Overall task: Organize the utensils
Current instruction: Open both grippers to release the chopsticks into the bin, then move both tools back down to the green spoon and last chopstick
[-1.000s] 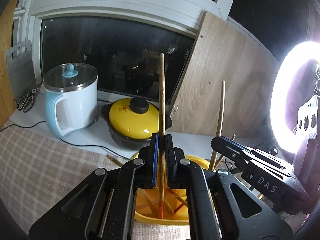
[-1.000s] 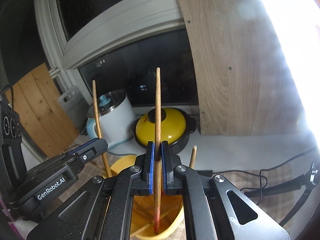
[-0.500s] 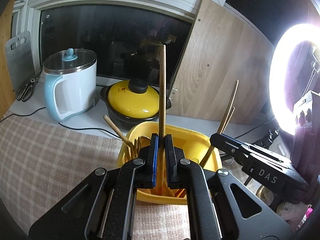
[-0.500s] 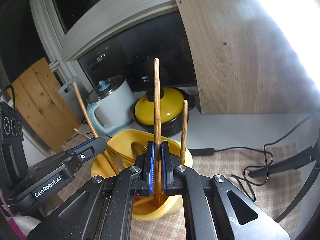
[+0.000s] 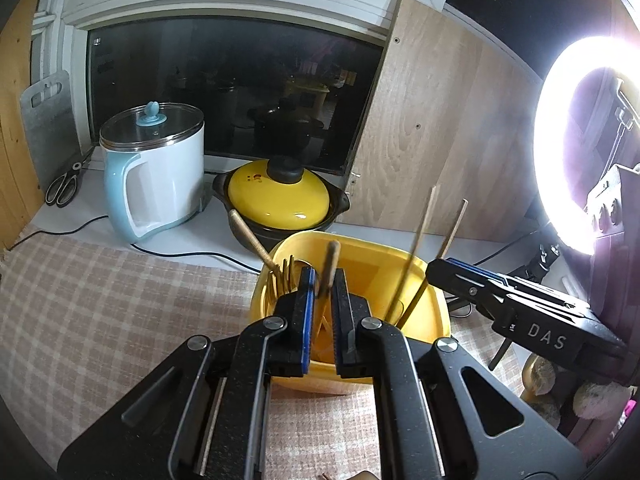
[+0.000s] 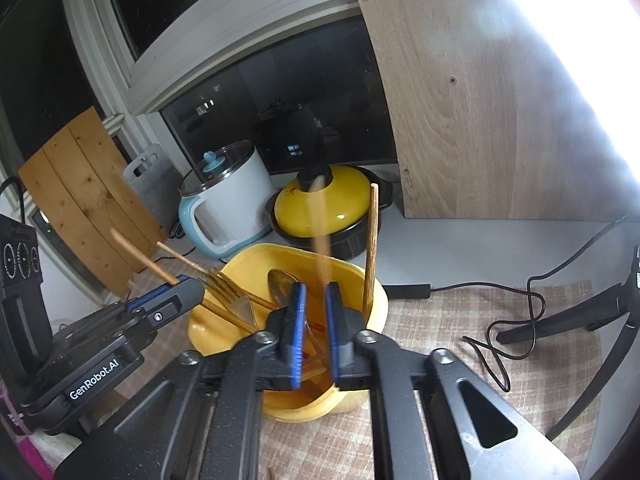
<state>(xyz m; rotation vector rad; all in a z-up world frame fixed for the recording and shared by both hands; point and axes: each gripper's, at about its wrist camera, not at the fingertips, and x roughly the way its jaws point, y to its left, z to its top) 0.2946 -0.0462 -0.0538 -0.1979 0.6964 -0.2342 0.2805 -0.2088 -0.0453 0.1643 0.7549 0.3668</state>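
Wooden, light and stiff, each chopstick [image 6: 320,236] [image 5: 329,268] is best pinched mid-shaft, and both now slip blurred between just-opening jaws of the right gripper [image 6: 315,320] and left gripper [image 5: 322,312] into the yellow tub [image 6: 360,276] at twelve o'clock.

I see the worktop [image 5: 100,320] under a beige checked cloth [image 6: 460,320], its far strip bare white. On the cloth stands a yellow tub [image 5: 424,320]. On the bare strip stand a white-and-blue electric pot [image 5: 160,184] and a yellow-lidded casserole [image 5: 280,200], with scissors [image 5: 60,188] lying at far left. A black cable [image 6: 520,320] trails across the cloth.
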